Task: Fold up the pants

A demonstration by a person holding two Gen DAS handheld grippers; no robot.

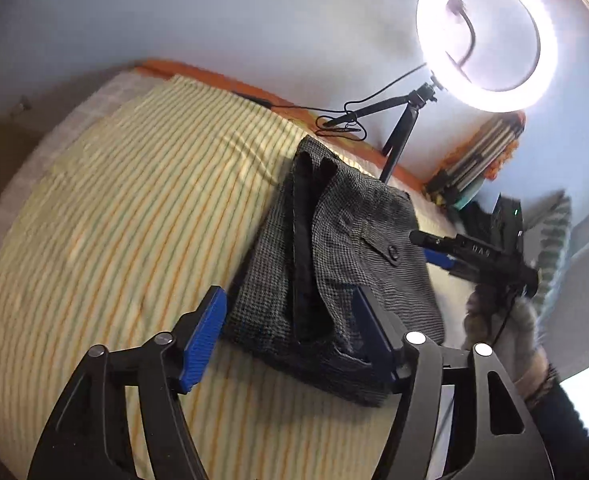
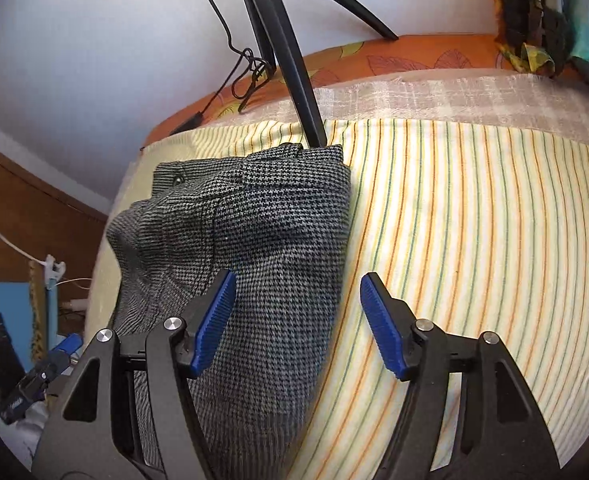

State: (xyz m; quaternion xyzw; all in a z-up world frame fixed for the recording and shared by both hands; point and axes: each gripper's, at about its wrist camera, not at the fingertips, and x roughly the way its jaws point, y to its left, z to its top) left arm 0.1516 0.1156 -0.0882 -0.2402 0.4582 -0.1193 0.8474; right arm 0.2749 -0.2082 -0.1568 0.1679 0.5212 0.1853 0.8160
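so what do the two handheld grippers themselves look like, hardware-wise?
Both match: the left gripper and the right gripper have black angular linkage arms with triangular cutouts, silver round pivot pins, and ribbed blue finger pads. The right one's body carries white lettering, too blurred to read.

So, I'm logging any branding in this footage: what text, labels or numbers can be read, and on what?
Right gripper: pale letters on its black body, too blurred to read.
Left gripper: a small pale mark on its body, too small to read.
Pants, striped sheet, ring light: no text.
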